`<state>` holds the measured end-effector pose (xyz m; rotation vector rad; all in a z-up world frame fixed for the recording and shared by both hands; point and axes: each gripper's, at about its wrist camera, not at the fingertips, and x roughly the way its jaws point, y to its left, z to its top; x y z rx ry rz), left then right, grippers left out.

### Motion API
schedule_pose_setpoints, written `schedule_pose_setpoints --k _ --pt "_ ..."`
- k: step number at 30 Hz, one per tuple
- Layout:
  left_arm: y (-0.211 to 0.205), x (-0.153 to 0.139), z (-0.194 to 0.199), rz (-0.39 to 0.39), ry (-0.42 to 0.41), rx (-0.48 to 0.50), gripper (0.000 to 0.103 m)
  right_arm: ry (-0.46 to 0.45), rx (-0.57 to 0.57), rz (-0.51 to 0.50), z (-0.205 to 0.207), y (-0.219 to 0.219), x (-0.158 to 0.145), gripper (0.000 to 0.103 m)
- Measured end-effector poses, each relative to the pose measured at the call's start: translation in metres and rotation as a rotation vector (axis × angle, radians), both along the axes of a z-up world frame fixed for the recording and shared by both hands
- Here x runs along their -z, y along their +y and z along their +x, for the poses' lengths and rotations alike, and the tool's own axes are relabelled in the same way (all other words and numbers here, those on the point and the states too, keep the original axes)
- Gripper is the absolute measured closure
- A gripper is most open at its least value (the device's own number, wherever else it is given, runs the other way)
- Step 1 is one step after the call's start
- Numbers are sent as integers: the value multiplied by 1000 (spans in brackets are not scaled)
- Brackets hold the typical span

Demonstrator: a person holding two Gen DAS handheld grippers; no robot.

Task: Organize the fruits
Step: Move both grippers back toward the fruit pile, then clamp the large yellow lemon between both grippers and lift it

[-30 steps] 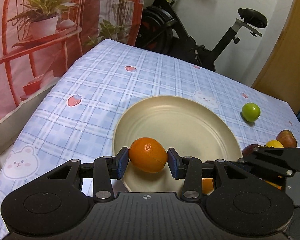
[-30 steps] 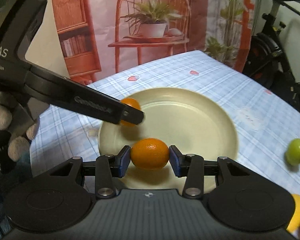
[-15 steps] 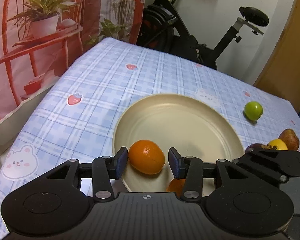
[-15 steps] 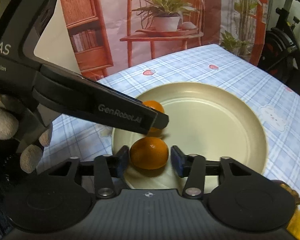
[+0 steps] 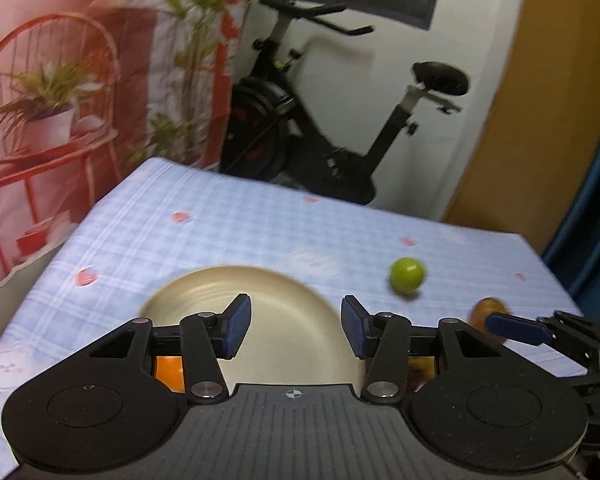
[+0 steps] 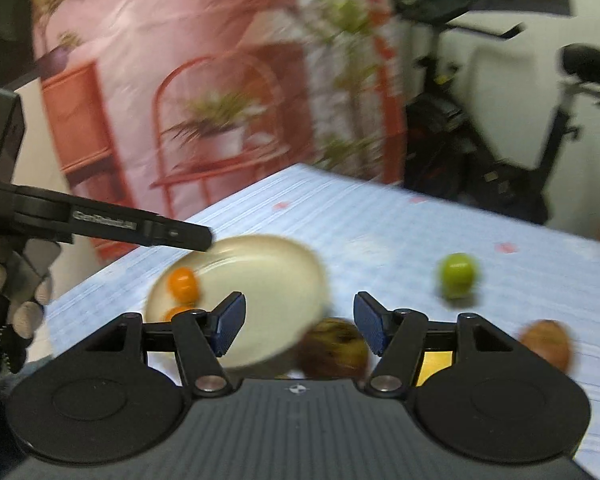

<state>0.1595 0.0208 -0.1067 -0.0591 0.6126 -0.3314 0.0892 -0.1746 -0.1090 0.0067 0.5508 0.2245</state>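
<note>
While both grippers hang over the checked tablecloth (image 5: 260,224), stock reads as follows.
Left gripper (image 5: 296,330): jaws opening, nothing between the pads; bare plate (image 5: 288,328) shows through the gap.
Right gripper (image 6: 300,328): jaws opening, empty; a dark mottled fruit (image 6: 334,346) lies on the cloth just beyond the gap.
Oranges (image 6: 184,282): two, on the plate's left part, beyond the right gripper's left finger.
Green fruit (image 6: 458,274): on the cloth, past the right finger, well apart from the plate.
Brown fruit (image 6: 548,342): on the cloth, outside the right finger.
Yellow fruit (image 6: 436,364): glimpsed behind the right finger's linkage.
</note>
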Motion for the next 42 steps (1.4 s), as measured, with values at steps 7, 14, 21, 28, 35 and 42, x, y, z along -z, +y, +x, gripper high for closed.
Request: schedule_pose_setpoints --k 7,14,21,28,35,42 --pt "-46 24 -37 -32 34 21 51 -36 124 -22 -62 -34 9 40" --pt "-63 40 -58 74 28 102 51 15 121 19 -81 -45 25 40" --pt "-62 44 -58 85 33 98 51 -5 113 1 -84 -42 28 40" --pt "-62 47 -60 68 16 99 51 -47 286 -48 -86 -63 32 41" --pt "-67 53 -57 73 15 112 50 -9 367 -42 -81 -83 44 40" --pt "-67 54 -54 58 22 120 50 16 366 -10 -78 -89 46 30"
